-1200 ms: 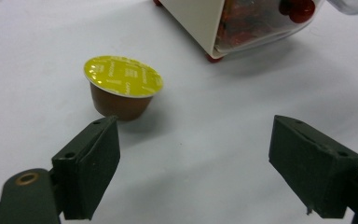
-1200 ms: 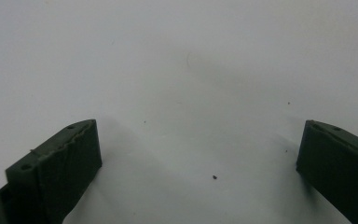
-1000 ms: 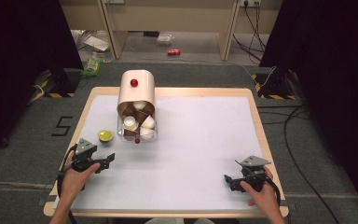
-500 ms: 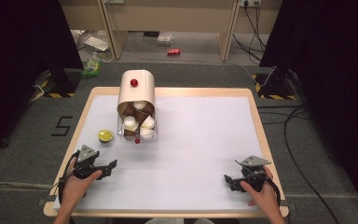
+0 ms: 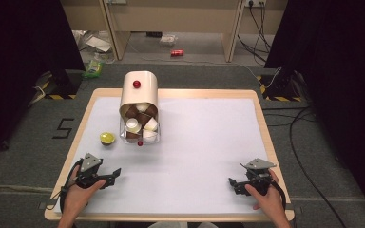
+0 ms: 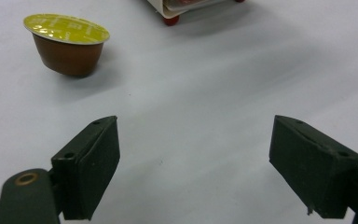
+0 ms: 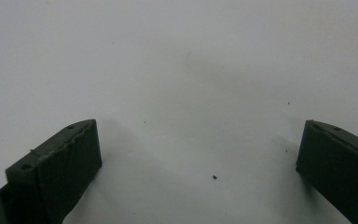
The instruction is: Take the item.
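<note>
A coffee capsule (image 5: 107, 138) with a yellow lid and brown body stands on the white table top, just left of a cream capsule dispenser (image 5: 139, 95). The dispenser has a red knob, and its open front holds several capsules. My left gripper (image 5: 115, 174) rests near the front left of the table, well short of the capsule and open. In the left gripper view the capsule (image 6: 67, 44) stands far left beyond my empty left gripper (image 6: 193, 168), and the dispenser's base (image 6: 186, 7) sits at the top. My right gripper (image 5: 232, 183) stays at the front right, and the right gripper view shows it (image 7: 198, 168) open over bare table.
The table (image 5: 204, 142) has a wooden rim and a white surface. On the floor behind it lie a red can (image 5: 177, 52), some packaging and cables, and dark curtains hang at both sides.
My left hand has drawn back toward the near edge of the table, away from the capsule. The right hand has kept still.
</note>
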A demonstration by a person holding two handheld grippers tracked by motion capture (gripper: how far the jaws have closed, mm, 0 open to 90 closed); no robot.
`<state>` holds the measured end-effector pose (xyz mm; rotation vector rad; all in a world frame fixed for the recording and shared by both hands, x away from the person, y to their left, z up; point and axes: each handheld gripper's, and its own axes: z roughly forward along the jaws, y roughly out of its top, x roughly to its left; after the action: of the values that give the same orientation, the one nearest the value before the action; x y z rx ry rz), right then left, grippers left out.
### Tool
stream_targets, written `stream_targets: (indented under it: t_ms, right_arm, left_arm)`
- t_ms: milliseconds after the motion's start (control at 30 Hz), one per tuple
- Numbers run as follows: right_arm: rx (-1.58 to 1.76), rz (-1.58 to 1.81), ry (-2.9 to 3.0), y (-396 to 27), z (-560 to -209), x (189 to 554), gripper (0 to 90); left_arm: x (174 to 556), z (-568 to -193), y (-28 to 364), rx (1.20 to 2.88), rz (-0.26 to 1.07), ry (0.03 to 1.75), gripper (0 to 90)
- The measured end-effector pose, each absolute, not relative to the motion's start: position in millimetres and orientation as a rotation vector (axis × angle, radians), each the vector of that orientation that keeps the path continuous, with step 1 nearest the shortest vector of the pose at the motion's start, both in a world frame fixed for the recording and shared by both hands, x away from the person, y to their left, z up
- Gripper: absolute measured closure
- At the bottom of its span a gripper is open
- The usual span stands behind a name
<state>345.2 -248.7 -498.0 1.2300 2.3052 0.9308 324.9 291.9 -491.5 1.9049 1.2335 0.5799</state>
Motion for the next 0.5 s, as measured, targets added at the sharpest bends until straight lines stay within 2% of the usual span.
stream_targets:
  t_ms: [500]
  right_arm:
    - [1.230, 0.930, 2.305, -248.8, -498.0, 345.2, 0.4]
  left_arm:
    - [309.3, -495.5, 296.3, 1.907, 0.585, 1.243, 15.9]
